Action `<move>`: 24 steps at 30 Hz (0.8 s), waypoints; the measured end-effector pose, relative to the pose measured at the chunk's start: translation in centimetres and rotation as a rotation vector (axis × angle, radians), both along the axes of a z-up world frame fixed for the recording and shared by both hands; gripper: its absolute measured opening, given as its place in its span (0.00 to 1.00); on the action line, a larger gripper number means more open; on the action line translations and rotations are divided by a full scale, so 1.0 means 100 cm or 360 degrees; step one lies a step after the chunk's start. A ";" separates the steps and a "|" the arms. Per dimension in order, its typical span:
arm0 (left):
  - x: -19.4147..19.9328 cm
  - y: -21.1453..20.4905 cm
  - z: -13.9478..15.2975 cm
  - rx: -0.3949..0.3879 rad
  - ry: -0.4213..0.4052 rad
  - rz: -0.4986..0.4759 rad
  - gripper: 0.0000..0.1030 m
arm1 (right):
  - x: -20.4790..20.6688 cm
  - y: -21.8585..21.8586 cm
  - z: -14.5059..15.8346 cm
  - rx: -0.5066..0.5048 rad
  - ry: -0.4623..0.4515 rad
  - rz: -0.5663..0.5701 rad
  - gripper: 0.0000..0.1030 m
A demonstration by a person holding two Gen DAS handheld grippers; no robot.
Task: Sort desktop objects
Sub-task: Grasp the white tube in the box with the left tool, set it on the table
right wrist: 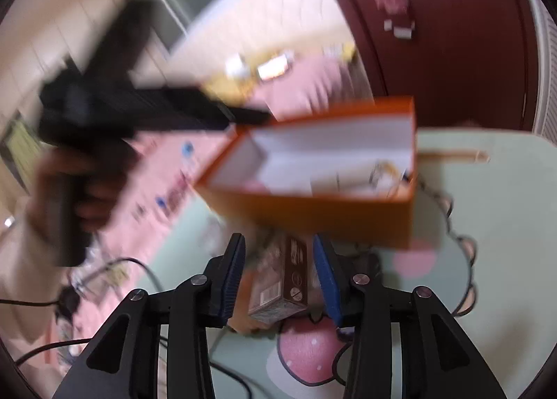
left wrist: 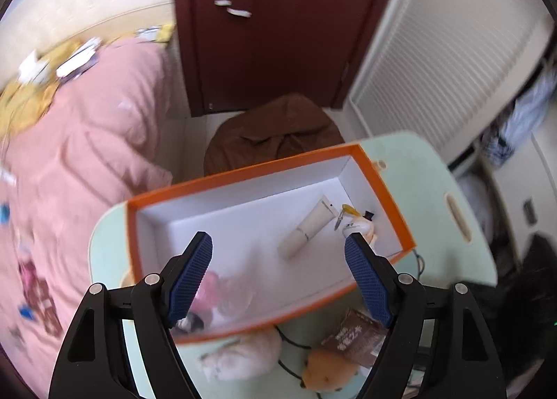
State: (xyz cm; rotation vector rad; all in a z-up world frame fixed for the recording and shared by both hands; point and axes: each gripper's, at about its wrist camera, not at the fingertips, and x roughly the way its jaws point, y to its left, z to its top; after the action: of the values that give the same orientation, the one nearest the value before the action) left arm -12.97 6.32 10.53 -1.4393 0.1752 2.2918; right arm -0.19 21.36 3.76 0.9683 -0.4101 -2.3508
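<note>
An orange box (left wrist: 243,169) with a white inside stands on the pale green table (left wrist: 435,190). It holds a white tube (left wrist: 310,228), a small snowman keychain (left wrist: 362,221) and a pink soft item (left wrist: 216,291). My left gripper (left wrist: 278,237) hovers open above the box with nothing between its fingers. In front of the box lie a white fluffy item (left wrist: 240,353), an orange plush (left wrist: 327,367) and a small brown carton (left wrist: 355,336). My right gripper (right wrist: 278,239) straddles the brown carton (right wrist: 282,280), with a gap showing on each side.
A bed with a pink quilt (left wrist: 80,155) borders the table's left side. A brown cushion (left wrist: 275,131) and a dark red door (left wrist: 271,33) lie beyond. Black cables (right wrist: 132,263) and a pink strawberry mat (right wrist: 306,350) sit near the front. A hand (right wrist: 69,190) holds the left gripper.
</note>
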 end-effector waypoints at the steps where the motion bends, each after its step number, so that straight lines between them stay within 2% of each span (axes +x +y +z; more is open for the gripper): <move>1: -0.005 0.007 -0.004 -0.0034 -0.0015 -0.0040 0.77 | 0.003 0.008 0.003 -0.0005 0.0026 -0.0038 0.49; 2: -0.009 0.014 -0.008 -0.0070 -0.0020 -0.0080 0.77 | 0.006 0.016 0.005 -0.0011 0.0052 -0.0076 0.54; 4: -0.015 0.027 -0.018 -0.0143 -0.0028 -0.0158 0.77 | 0.013 0.033 0.011 -0.0022 0.0103 -0.0151 0.57; 6: -0.022 0.041 -0.027 -0.0215 -0.0037 -0.0236 0.77 | 0.018 0.049 0.015 -0.0024 0.0146 -0.0232 0.57; 8: -0.029 0.053 -0.036 -0.0278 -0.0049 -0.0310 0.74 | 0.017 0.065 0.009 0.0013 0.0114 -0.0322 0.57; 10: -0.030 0.060 -0.048 -0.0310 -0.0088 -0.0386 0.52 | 0.012 0.078 0.000 0.0015 0.0041 -0.0387 0.57; 12: -0.031 0.067 -0.060 -0.0341 -0.0135 -0.0457 0.42 | 0.009 0.089 -0.009 -0.0028 -0.0023 -0.0435 0.57; 17: -0.032 0.073 -0.083 -0.0349 -0.0256 -0.0492 0.39 | 0.013 0.092 -0.017 -0.0085 -0.0061 -0.0448 0.57; 18: -0.031 0.072 -0.082 -0.0339 -0.0230 -0.0495 0.39 | 0.013 0.092 -0.017 -0.0081 -0.0065 -0.0444 0.57; 20: -0.031 0.071 -0.081 -0.0319 -0.0186 -0.0495 0.26 | 0.012 0.090 -0.018 -0.0080 -0.0072 -0.0434 0.57; 21: -0.031 0.069 -0.080 -0.0314 -0.0189 -0.0479 0.22 | 0.011 0.089 -0.018 -0.0080 -0.0076 -0.0429 0.57; 24: -0.027 0.061 -0.069 -0.0296 -0.0158 -0.0421 0.21 | 0.009 0.084 -0.017 -0.0074 -0.0077 -0.0418 0.57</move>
State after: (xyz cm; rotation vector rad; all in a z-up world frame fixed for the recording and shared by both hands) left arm -15.64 12.41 3.66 -1.5155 0.5281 2.0289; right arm 0.70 29.79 2.02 1.0033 -0.6430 -2.5412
